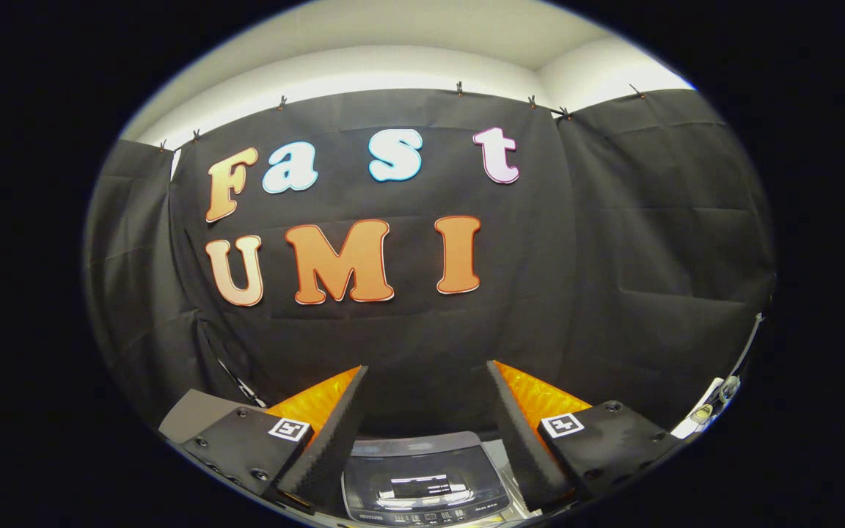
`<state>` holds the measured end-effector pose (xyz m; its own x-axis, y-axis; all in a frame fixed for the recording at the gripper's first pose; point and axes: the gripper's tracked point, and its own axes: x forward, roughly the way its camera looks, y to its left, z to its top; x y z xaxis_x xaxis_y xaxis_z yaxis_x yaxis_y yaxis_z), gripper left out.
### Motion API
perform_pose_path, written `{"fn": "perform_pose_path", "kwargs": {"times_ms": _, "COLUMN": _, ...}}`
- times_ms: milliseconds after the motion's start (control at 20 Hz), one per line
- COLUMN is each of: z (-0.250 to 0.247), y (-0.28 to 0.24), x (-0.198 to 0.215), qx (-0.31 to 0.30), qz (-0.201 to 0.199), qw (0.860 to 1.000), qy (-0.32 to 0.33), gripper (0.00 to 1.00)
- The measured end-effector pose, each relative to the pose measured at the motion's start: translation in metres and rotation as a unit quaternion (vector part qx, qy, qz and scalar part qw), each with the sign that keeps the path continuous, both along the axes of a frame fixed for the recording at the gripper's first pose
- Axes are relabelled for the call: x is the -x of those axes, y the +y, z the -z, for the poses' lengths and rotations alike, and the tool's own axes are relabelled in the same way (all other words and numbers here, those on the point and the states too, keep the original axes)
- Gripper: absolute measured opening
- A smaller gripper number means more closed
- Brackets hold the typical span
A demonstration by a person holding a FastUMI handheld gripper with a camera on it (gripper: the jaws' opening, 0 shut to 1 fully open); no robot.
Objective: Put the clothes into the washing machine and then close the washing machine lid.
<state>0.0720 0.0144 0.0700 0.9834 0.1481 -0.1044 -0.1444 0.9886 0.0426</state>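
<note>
My gripper (426, 396) is held high and stands open, with nothing between its fingers (327, 440). Below and between the fingers I see the top of the washing machine (422, 480). Its dark glossy lid lies flat and shut, with a control panel strip along its near edge. The clothes are hidden from this angle. The gripper points at the black cloth wall beyond the machine.
The black cloth wall (613, 257) hangs close behind the machine and wraps round both sides. A grey flat surface (191, 414) shows beside the left finger. A white cable or rail with small fittings (716, 400) runs along the far right.
</note>
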Motion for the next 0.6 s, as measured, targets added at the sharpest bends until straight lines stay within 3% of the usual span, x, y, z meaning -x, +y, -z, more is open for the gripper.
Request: {"fn": "perform_pose_path", "kwargs": {"times_ms": 600, "z": -0.0004, "y": 0.0041, "x": 0.0039, "qx": -0.002, "qz": 0.002, "qw": 1.000, "qy": 0.000, "gripper": 0.99}}
